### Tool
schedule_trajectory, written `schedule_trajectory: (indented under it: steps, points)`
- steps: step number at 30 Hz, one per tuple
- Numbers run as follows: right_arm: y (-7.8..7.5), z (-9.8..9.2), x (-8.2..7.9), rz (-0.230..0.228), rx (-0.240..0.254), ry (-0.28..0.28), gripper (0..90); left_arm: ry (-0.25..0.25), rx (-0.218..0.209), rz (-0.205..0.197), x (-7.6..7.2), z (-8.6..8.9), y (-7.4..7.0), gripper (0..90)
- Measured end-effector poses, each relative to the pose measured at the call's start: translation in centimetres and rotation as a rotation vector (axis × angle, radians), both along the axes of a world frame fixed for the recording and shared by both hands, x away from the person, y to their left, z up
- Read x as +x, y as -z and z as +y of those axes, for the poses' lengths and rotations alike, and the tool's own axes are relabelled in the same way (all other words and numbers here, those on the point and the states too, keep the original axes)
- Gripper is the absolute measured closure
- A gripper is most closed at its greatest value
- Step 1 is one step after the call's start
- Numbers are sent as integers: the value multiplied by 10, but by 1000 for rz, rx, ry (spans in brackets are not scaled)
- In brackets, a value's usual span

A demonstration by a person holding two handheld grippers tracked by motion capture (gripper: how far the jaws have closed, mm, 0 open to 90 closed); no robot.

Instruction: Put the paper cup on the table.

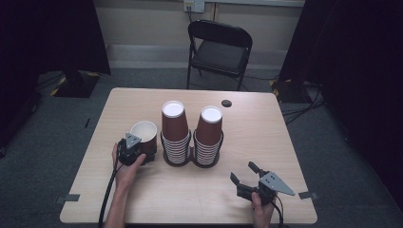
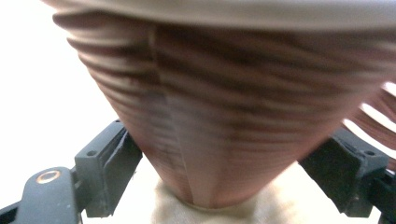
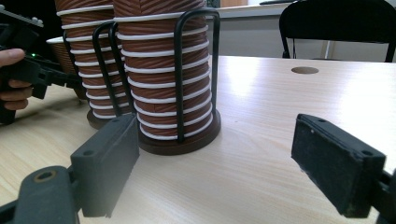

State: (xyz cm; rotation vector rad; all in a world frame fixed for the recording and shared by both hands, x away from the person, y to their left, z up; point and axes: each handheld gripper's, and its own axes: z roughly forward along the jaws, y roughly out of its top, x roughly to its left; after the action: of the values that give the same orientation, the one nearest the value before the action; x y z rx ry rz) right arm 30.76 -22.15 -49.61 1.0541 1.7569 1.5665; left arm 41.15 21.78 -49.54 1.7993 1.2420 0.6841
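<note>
A single brown ribbed paper cup (image 1: pixel 144 133) with a white inside stands upright on the table (image 1: pixel 266 137), left of two cup stacks. My left gripper (image 1: pixel 146 155) is shut on its lower part. In the left gripper view the cup (image 2: pixel 233 93) sits between both pads (image 2: pixel 114 163), its base on the wood. Two tall stacks of upside-down brown cups (image 1: pixel 173 128) (image 1: pixel 209 133) rest in black wire holders at the table's middle. My right gripper (image 1: pixel 243 172) stands open near the front right with nothing between its jaws; its view looks at the nearer stack (image 3: pixel 163 70) across bare wood.
A black folding chair (image 1: pixel 219 47) stands behind the table. A dark round hole (image 1: pixel 226 103) marks the tabletop at the back right. The right half of the table is bare wood. In the right gripper view a hand (image 3: pixel 11 79) holds the other gripper at the far left.
</note>
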Motion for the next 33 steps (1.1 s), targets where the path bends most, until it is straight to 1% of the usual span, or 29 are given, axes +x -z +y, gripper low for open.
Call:
schedule_trajectory:
  steps: [1,8,9,12,13,15,17,23,25,27,28,30,31,32,33]
  points:
    - [0,0,0,0,-1,0,142,-3,-4,-8,-2,1,0,156]
    - [0,0,0,-3,-1,1,142,-6,-33,-30,-14,4,0,156]
    - [0,0,0,-4,-1,-1,142,-14,-53,-39,-16,4,0,155]
    - [0,0,0,-8,1,1,142,-6,-80,-58,-23,7,-1,155]
    - [0,0,0,-8,1,1,142,-1,-77,-60,-26,8,-2,155]
    - [0,0,0,-5,1,-1,142,5,-90,-73,-30,8,-4,155]
    - [0,0,-1,-6,-1,1,143,12,-92,-82,-35,9,-5,155]
    - [0,0,-1,-7,1,0,143,51,-135,-108,-50,7,-12,155]
    - [0,0,-1,-7,1,-1,143,67,-160,-124,-57,6,-14,156]
    - [0,0,-1,-7,3,-1,143,69,-169,-137,-66,3,-15,156]
    - [0,0,-1,-7,1,-1,143,74,-167,-143,-70,2,-15,156]
    - [0,0,-1,-7,-1,-1,143,97,-174,-151,-77,-1,-14,156]
    - [0,0,-1,-9,-1,1,143,116,-186,-161,-81,-3,-14,156]
    - [0,0,-1,-9,-1,1,143,142,-210,-168,-84,-4,-14,156]
    - [0,0,-1,-9,-1,1,143,154,-223,-167,-88,-6,-14,156]
